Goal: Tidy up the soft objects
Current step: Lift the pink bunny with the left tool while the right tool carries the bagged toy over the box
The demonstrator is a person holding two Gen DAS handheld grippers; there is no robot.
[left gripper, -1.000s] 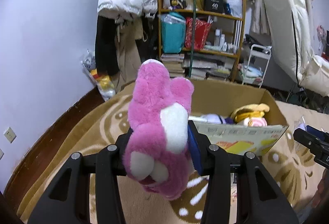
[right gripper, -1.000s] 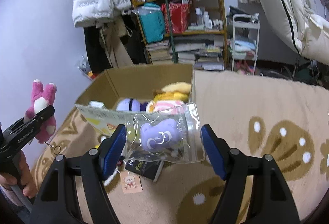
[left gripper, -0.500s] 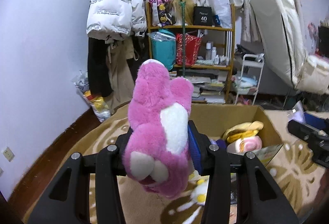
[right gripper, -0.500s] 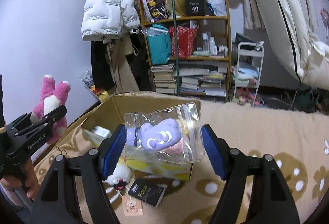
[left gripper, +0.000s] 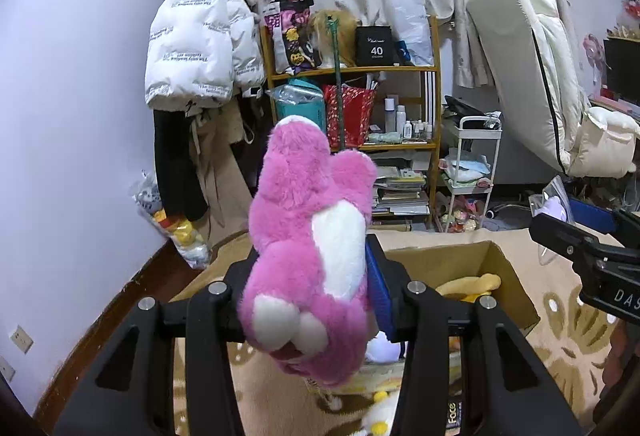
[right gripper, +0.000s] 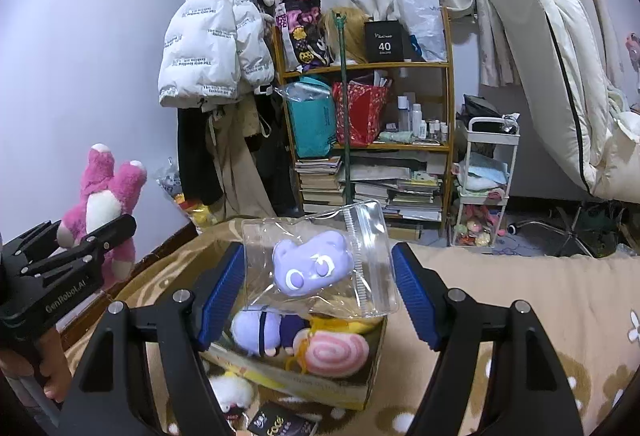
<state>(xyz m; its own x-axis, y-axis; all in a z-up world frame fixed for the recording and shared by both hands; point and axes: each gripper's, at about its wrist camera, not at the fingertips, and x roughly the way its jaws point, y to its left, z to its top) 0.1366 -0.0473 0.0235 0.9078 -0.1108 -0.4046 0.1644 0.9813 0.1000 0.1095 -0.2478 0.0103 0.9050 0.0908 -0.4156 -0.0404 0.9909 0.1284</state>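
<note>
Above the cardboard box (right gripper: 372, 392) at 6 o'clock, the left gripper (left gripper: 310, 290) clamped a pink plush bear (left gripper: 310, 268); the right gripper (right gripper: 320, 286) pinched a bagged purple plush (right gripper: 312, 266). Both likely await lowering and release into the box.

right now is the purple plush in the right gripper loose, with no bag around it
No, the purple plush sits inside a clear zip bag held in the right gripper.

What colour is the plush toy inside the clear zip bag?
Pale purple plush, seen best in the right wrist view.
</note>
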